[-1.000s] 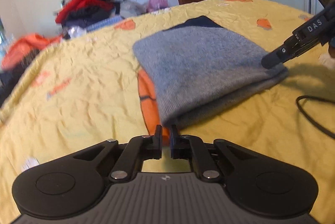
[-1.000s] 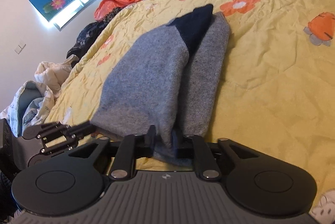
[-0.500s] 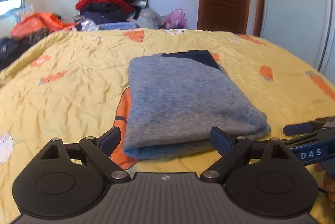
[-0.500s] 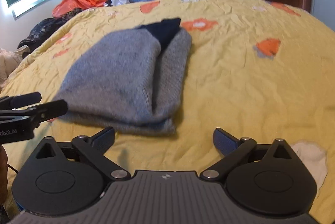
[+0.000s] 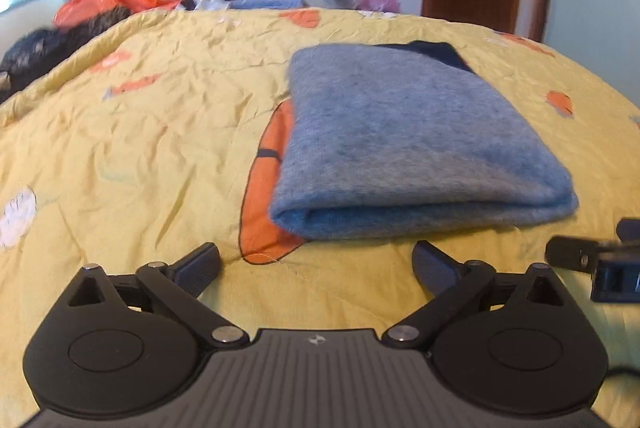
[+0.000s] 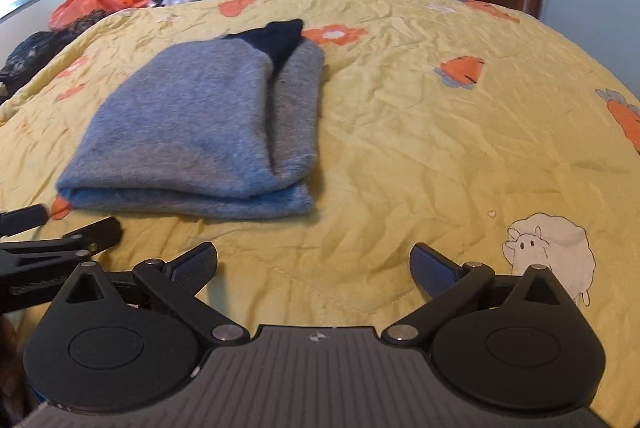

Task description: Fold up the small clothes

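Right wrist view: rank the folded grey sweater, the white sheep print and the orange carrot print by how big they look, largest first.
1. Folded grey sweater.
2. White sheep print, though it lies nearer the camera, which inflates it.
3. Orange carrot print, farther back, so its true rank against the sheep is unsure.

Sweater (image 6: 192, 131): grey, folded — on yellow quilt (image 6: 420, 147)
Right gripper (image 6: 314, 264): fingers spread wide (nothing between) — short of sweater

readable text: none | left gripper (image 5: 316, 266) body: small white emblem, no letters legible | right gripper (image 6: 314, 266) body: same small white emblem, no letters legible | right gripper's side seen from the left wrist view: white mark at frame edge, cut off, unreadable | quilt (image 6: 440, 147): cartoon prints only, no wording
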Demonstrator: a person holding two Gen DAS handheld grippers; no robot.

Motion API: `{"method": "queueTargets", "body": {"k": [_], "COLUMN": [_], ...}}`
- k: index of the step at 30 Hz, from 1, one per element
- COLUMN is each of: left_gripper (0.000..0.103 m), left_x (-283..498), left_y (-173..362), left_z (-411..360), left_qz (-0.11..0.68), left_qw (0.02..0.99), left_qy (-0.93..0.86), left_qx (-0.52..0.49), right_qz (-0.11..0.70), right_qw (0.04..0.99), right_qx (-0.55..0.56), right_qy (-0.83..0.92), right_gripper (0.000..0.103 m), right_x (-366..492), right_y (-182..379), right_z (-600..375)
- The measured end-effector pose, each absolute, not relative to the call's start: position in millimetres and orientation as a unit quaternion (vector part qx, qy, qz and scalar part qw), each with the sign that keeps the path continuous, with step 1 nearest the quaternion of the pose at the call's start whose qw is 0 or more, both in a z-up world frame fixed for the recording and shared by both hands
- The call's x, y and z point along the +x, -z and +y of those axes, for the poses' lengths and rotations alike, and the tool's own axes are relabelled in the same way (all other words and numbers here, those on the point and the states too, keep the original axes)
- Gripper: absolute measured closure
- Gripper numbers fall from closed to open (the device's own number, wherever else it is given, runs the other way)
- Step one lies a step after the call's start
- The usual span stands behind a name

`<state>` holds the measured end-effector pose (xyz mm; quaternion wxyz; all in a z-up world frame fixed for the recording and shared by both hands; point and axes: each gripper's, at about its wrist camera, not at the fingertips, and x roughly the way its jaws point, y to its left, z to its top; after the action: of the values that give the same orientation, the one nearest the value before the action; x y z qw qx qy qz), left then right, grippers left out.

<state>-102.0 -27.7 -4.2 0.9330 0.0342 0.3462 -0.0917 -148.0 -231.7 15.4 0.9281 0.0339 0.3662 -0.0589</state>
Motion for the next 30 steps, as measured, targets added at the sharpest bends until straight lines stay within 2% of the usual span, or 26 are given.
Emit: {"method": "queueTargets", "body": {"k": [6,30], "left_gripper": [0.000,0.000], "left_x": [-103,-104], "left_y": [5,5], "left_z": [-30,-30], "left_qz": [0.346,0.346], "left_qw": [0.933,0.933], "left_qy": [0.095,0.095], "left_qx": [0.040,0.040], "right_qz": [0.340,0.345], "right_qw": [0.935,0.933], "right_qx": [0.038,0.020], "right_qy": [0.094,0.095], "right_gripper": [0.000,0.000], "right_x": [-140,-138], "right_y": [-10,-9], "right_z": [-225,-220]}}
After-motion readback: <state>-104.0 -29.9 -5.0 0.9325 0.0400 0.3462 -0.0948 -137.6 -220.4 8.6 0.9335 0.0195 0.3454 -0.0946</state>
